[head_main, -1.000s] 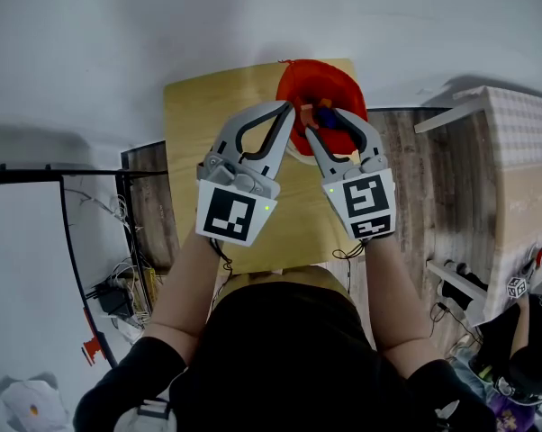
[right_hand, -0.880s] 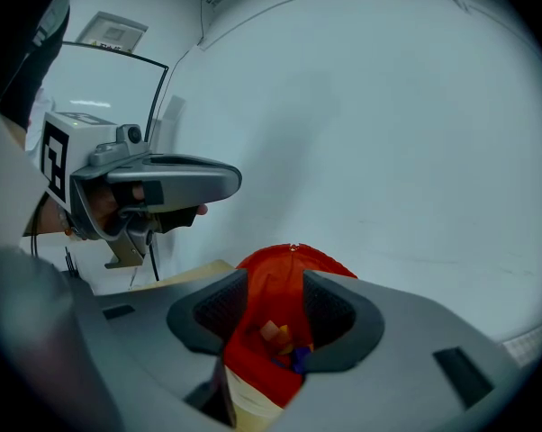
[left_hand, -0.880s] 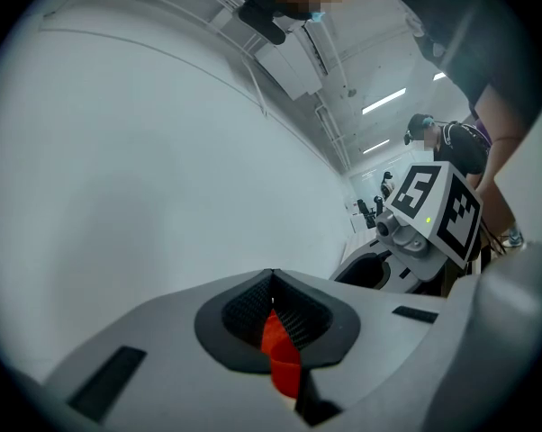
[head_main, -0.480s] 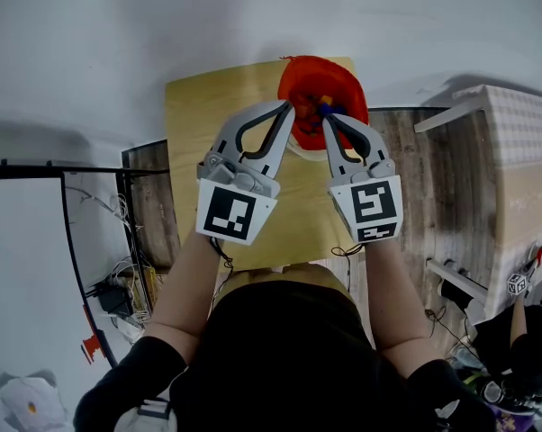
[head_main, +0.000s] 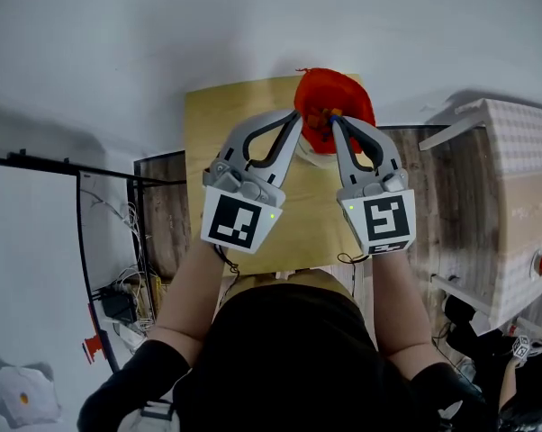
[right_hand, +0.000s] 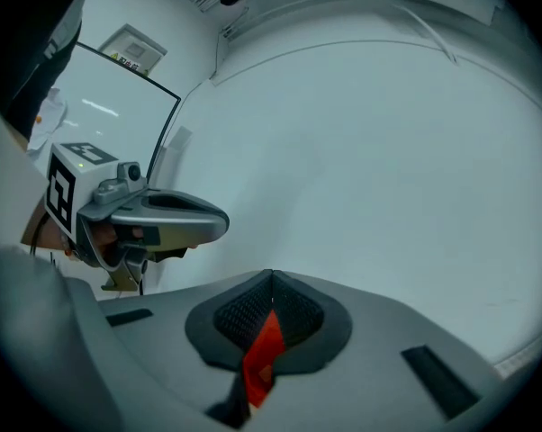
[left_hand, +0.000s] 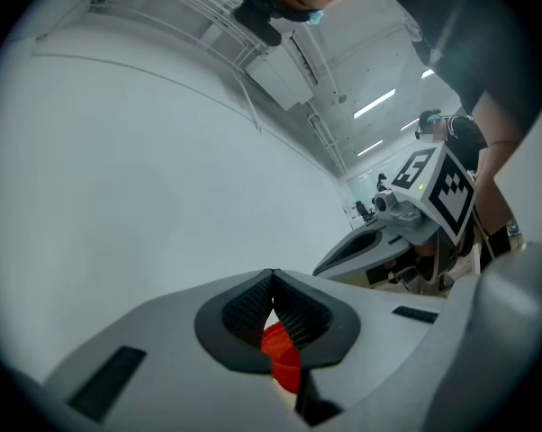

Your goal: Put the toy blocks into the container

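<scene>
A soft red container (head_main: 345, 90) with orange and blue toy blocks (head_main: 326, 113) inside is at the far end of the wooden table (head_main: 212, 142). In the head view my left gripper (head_main: 297, 119) is at the container's left rim and my right gripper (head_main: 335, 122) at its near rim, side by side. Both are shut, and each gripper view shows a strip of the red container (left_hand: 283, 356) (right_hand: 264, 354) caught between the black pads. The right gripper (left_hand: 361, 246) also shows in the left gripper view, and the left gripper (right_hand: 194, 221) in the right gripper view.
A white wall stands just behind the table. A pale cabinet (head_main: 523, 178) is to the right, and a black metal frame (head_main: 80, 232) with cables (head_main: 127, 300) on the floor to the left. Wood floor shows on both sides of the table.
My right gripper's jaws closed from wide open onto the container's rim. Both grippers then rose, and the red container came up with them.
</scene>
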A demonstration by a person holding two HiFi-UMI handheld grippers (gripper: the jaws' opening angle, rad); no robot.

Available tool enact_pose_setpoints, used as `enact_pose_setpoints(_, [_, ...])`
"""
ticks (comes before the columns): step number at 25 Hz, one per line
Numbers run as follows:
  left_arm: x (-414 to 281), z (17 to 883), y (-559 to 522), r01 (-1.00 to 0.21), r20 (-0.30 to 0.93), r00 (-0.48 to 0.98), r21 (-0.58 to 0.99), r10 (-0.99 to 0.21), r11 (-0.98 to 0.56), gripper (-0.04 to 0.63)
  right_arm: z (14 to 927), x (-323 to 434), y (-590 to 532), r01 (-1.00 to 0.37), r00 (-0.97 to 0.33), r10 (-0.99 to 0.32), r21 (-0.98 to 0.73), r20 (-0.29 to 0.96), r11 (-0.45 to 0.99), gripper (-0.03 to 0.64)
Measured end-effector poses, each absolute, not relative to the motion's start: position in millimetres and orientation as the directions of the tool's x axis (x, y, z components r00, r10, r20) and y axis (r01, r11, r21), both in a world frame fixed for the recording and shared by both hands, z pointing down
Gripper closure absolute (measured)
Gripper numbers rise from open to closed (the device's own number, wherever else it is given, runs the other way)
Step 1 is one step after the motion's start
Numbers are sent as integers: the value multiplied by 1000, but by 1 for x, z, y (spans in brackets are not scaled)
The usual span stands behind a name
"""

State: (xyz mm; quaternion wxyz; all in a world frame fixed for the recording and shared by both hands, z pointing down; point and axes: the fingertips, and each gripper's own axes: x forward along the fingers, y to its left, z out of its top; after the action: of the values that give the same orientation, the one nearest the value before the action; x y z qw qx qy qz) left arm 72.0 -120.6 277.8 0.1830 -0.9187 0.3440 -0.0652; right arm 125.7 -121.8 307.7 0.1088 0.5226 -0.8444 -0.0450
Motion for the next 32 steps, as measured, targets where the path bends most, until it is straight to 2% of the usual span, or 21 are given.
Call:
enact_pose_setpoints(6, [47,247,-101,-630,-48,740,-397,-671,-667,584,262,107,-96,-863,-454,-891,240,21,446,588])
enact_pose_setpoints(17, [7,195,-60,-663,-140,718,-435,-682,-609,584,204,62,-57,-846,-489,-866,301,-107,441,588])
enact_pose_setpoints(32, [-46,185,-29,-687,-175,703,-421,-690,-593,586,197,11,-29,-851,-480,-865,315,-145,420,588])
